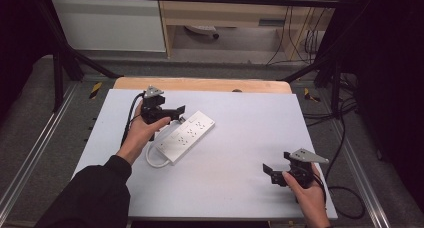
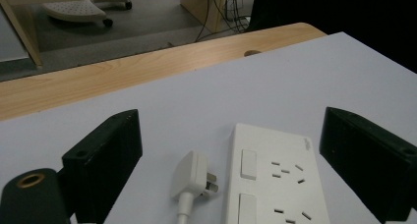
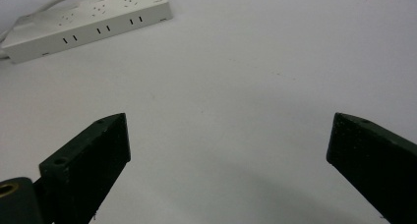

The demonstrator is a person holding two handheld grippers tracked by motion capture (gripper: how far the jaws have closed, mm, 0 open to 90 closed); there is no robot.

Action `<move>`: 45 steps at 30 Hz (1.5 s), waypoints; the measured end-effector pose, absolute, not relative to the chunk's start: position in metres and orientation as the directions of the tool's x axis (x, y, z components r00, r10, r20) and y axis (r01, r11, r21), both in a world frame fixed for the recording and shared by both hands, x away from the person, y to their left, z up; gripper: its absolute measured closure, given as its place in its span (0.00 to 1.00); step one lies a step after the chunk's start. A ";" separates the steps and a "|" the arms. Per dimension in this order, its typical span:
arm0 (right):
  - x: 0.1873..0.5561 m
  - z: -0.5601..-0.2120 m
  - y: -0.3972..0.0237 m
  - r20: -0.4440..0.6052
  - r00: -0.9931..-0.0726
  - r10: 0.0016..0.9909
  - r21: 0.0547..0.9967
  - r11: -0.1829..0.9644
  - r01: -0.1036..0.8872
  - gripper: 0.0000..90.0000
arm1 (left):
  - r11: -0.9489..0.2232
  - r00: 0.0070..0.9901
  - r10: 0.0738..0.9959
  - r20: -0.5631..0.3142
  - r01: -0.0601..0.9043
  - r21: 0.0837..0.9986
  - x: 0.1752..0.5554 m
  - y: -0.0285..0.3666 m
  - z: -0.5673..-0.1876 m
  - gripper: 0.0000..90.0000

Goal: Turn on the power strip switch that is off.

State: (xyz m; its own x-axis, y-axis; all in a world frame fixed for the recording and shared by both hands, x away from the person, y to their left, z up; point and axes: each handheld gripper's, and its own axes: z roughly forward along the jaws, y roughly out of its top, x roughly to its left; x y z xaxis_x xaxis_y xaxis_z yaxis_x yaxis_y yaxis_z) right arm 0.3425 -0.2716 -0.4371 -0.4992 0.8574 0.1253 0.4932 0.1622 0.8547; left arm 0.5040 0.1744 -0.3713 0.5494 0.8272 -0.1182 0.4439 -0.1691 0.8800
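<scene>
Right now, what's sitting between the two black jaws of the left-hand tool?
In the left gripper view, the white plug on its cord and the near end of the white power strip lie on the table between the open jaws, touching neither.

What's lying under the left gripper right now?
Between the open left gripper's jaws lie a white plug with its cable and the end of the white rectangular power strip, both resting on the pale grey tabletop. The strip's underside is hidden.

One white power strip (image 1: 185, 136); one plug (image 2: 193, 175); two grippers, left (image 1: 181, 112) and right (image 1: 267, 171)
</scene>
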 end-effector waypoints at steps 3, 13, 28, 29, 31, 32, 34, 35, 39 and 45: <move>0.343 -0.437 -0.272 0.126 -0.499 0.858 0.855 0.161 0.494 0.04 | -0.175 0.548 0.828 -0.117 0.450 0.876 0.505 0.173 -0.373 0.12; 0.343 -0.437 -0.272 0.127 -0.501 0.856 0.856 0.161 0.492 0.04 | -0.197 0.541 0.834 -0.108 0.474 0.859 0.510 0.168 -0.381 0.12; 0.342 -0.437 -0.272 0.131 -0.500 0.856 0.857 0.156 0.492 0.04 | -0.231 0.546 0.833 -0.091 0.492 0.840 0.516 0.162 -0.391 0.12; 0.343 -0.437 -0.272 0.130 -0.500 0.856 0.857 0.157 0.491 0.04 | -0.234 0.545 0.834 -0.088 0.494 0.838 0.517 0.161 -0.392 0.12; 0.343 -0.437 -0.272 0.133 -0.500 0.856 0.857 0.155 0.492 0.04 | -0.237 0.543 0.835 -0.084 0.494 0.837 0.517 0.160 -0.393 0.12; 0.343 -0.437 -0.272 0.133 -0.500 0.856 0.857 0.154 0.491 0.04 | -0.237 0.545 0.834 -0.086 0.494 0.837 0.517 0.160 -0.393 0.13; 0.343 -0.437 -0.272 0.134 -0.499 0.856 0.857 0.153 0.492 0.04 | -0.242 0.550 0.831 -0.084 0.494 0.835 0.517 0.159 -0.394 0.13; 0.343 -0.437 -0.272 0.135 -0.499 0.856 0.857 0.152 0.492 0.04 | -0.243 0.549 0.832 -0.083 0.494 0.835 0.518 0.158 -0.395 0.13; 0.343 -0.437 -0.272 0.133 -0.501 0.855 0.856 0.155 0.493 0.04 | -0.247 0.548 0.832 -0.080 0.497 0.832 0.519 0.155 -0.397 0.13; 0.343 -0.437 -0.272 0.134 -0.502 0.855 0.856 0.155 0.492 0.04 | -0.252 0.545 0.834 -0.084 0.512 0.821 0.522 0.154 -0.401 0.13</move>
State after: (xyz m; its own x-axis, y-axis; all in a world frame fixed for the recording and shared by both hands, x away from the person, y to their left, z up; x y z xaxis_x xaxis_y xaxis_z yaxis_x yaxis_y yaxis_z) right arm 0.3425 -0.2719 -0.4366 -0.5019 0.8546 0.1336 0.4924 0.1553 0.8564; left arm 0.5216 0.1540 -0.4014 0.5451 0.8342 -0.0838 0.5123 -0.2523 0.8209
